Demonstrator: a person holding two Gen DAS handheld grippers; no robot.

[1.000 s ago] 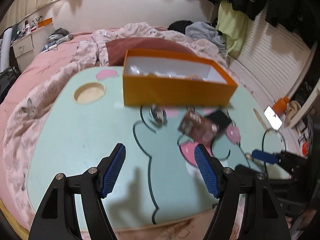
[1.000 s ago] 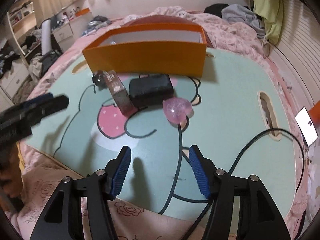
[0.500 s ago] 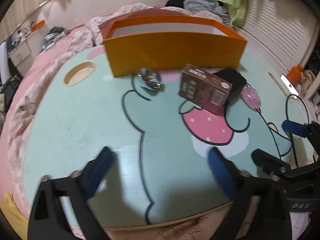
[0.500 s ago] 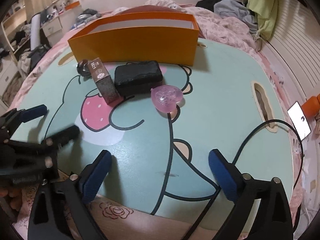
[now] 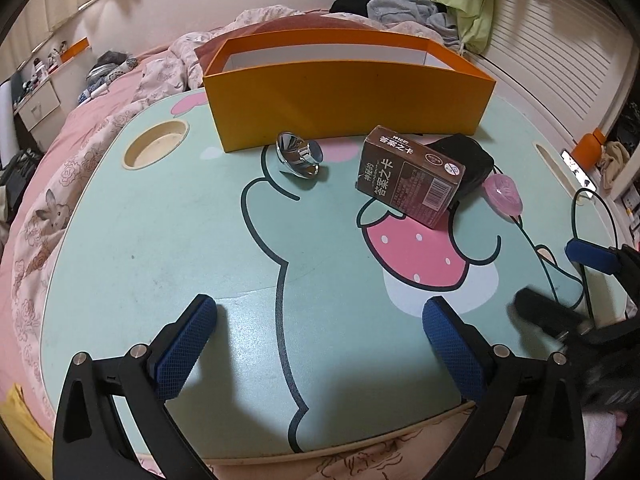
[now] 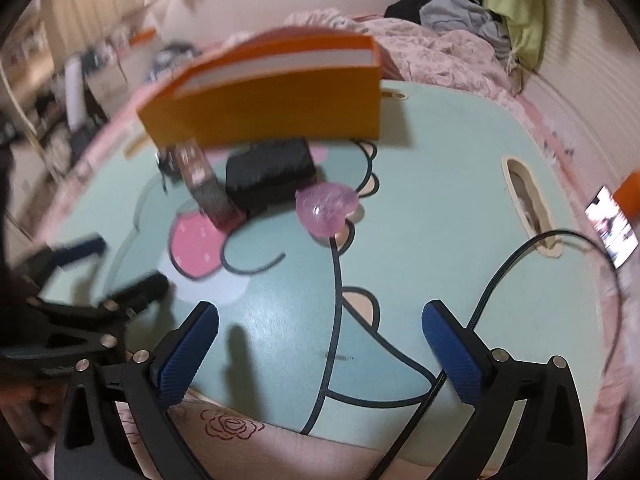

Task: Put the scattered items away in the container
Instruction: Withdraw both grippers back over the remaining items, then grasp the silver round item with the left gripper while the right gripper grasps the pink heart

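An orange open box point(image 5: 348, 100) stands at the far side of the mint cartoon table point(image 5: 160, 240); it also shows in the right wrist view point(image 6: 272, 108). In front of it lie a shiny metal piece point(image 5: 300, 156), a brown card box point(image 5: 408, 178), a black case point(image 5: 468, 160) and a pink heart-shaped item point(image 5: 503, 194). In the right wrist view the brown box point(image 6: 204, 182), black case point(image 6: 270, 172) and pink heart point(image 6: 326, 208) sit mid-table. My left gripper point(image 5: 320, 340) is open and empty near the front edge. My right gripper point(image 6: 320, 344) is open and empty, near the front edge.
A round cup recess point(image 5: 156, 148) sits at the table's left. A black cable point(image 6: 492, 280) runs through a slot point(image 6: 528, 208) at the right. A phone point(image 6: 610, 228) lies beyond the right edge. Pink bedding point(image 5: 48, 184) surrounds the table.
Both grippers have opened wider. The left gripper has dropped lower and closer to the table and the items. The right view has shifted and is blurred by motion.
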